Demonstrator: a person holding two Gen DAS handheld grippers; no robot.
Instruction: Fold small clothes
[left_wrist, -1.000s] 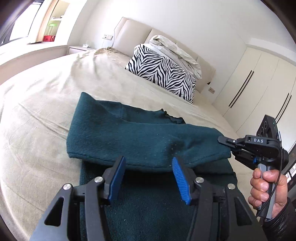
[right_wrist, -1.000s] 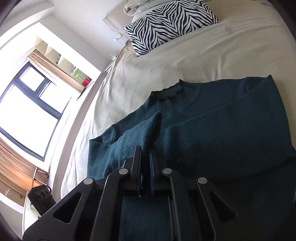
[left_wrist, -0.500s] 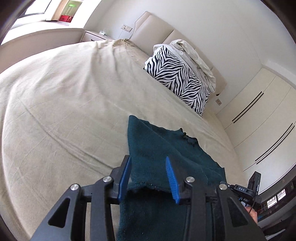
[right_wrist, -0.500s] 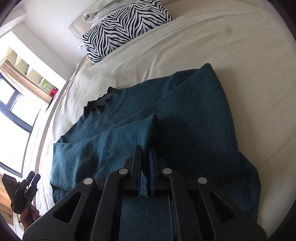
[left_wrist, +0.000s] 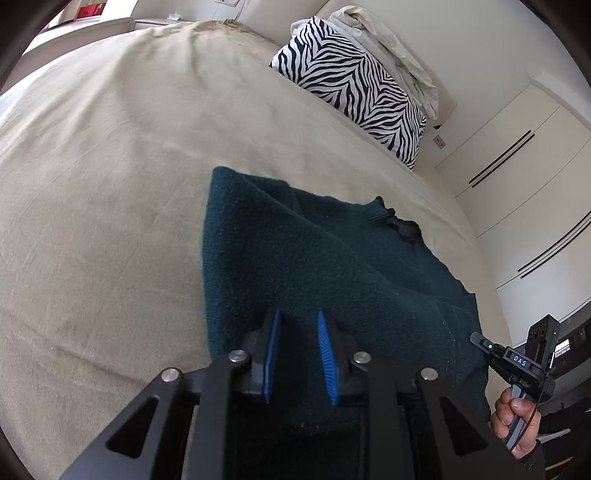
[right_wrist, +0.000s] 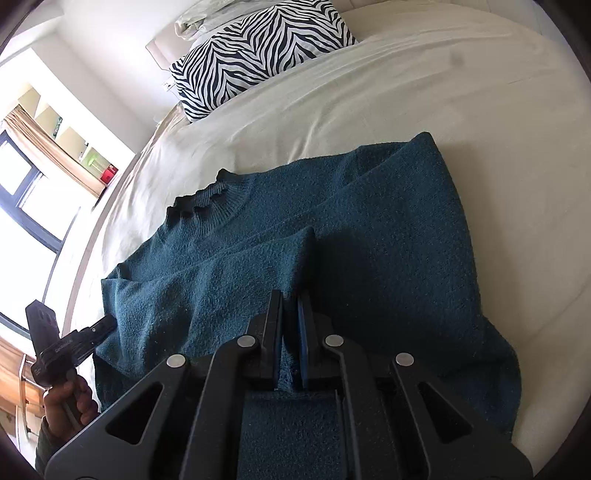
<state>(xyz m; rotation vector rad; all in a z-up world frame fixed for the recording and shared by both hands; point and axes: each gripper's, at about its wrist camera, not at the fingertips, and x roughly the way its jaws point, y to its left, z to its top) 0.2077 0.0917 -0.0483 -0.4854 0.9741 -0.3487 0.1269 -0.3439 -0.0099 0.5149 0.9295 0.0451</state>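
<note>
A dark teal knit sweater (left_wrist: 332, 266) lies on the beige bed (left_wrist: 110, 155), both sleeves folded across its front, collar toward the pillows. My left gripper (left_wrist: 297, 328) sits over the sweater's left edge, its blue pads a narrow gap apart with fabric between them; I cannot tell if they grip it. My right gripper (right_wrist: 290, 306) is shut on the cuff of the folded sleeve, which also shows in the right wrist view (right_wrist: 258, 266). Each gripper appears in the other's view, the right one (left_wrist: 480, 338) and the left one (right_wrist: 107, 321) at the sweater's sides.
A zebra-striped pillow (left_wrist: 354, 88) and a crumpled pale blanket (left_wrist: 391, 40) sit at the headboard. White wardrobe doors (left_wrist: 524, 177) stand to the right. A window with curtains (right_wrist: 33, 162) is on the left side of the room.
My left gripper moved to the sweater's left edge and its jaws narrowed from wide open to a small gap. My right gripper stayed shut on the sleeve cuff while its view swung.
</note>
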